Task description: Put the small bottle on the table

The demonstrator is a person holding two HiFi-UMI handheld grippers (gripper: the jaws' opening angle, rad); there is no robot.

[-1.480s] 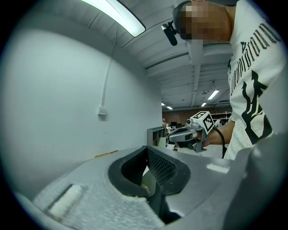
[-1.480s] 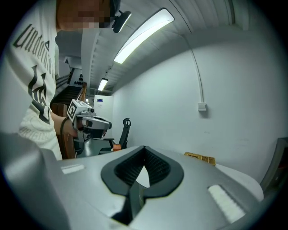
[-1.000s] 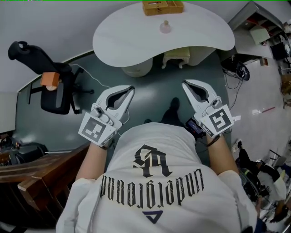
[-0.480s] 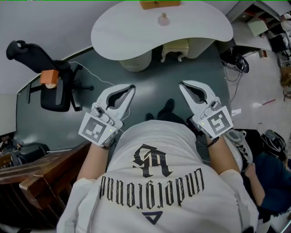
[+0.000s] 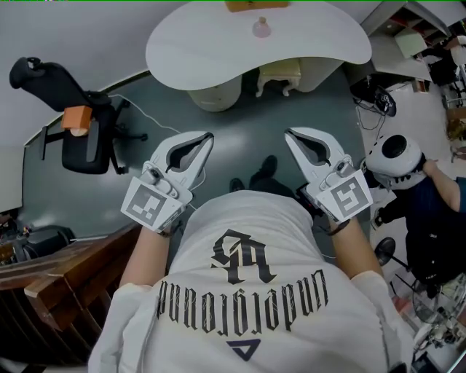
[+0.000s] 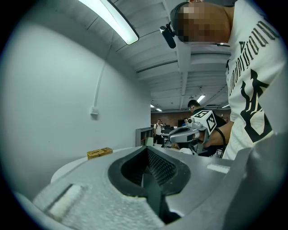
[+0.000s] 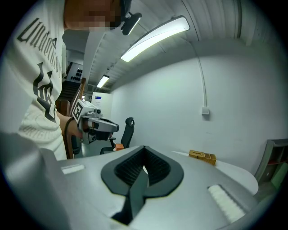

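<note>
Grey-green floor (image 5: 240, 146) lies between the person and a curved white table (image 5: 189, 51) at the far side of the room. The bottle (image 5: 261, 28) stands upright on that table, near its back edge and just beside a yellow box (image 5: 251, 6). By the look of it, the bottle already sits where the task wants it.

The left gripper (image 5: 210, 135) and right gripper (image 5: 287, 133) are held out at waist height over the floor, well apart from the table and pointing roughly toward it. In each gripper's own view the fingers (image 6: 164, 168) are pressed together with nothing between them, the right pair (image 7: 130, 173) the same. Neither gripper carries anything, so I judge this a carrying posture for walking, not for working.

A cream stool (image 5: 280, 73) sits under the table. A black chair (image 5: 80, 138) with an orange item on it stands to the left. To the right, someone in a white helmet (image 5: 393, 156) is close by and worth steering clear of.
</note>
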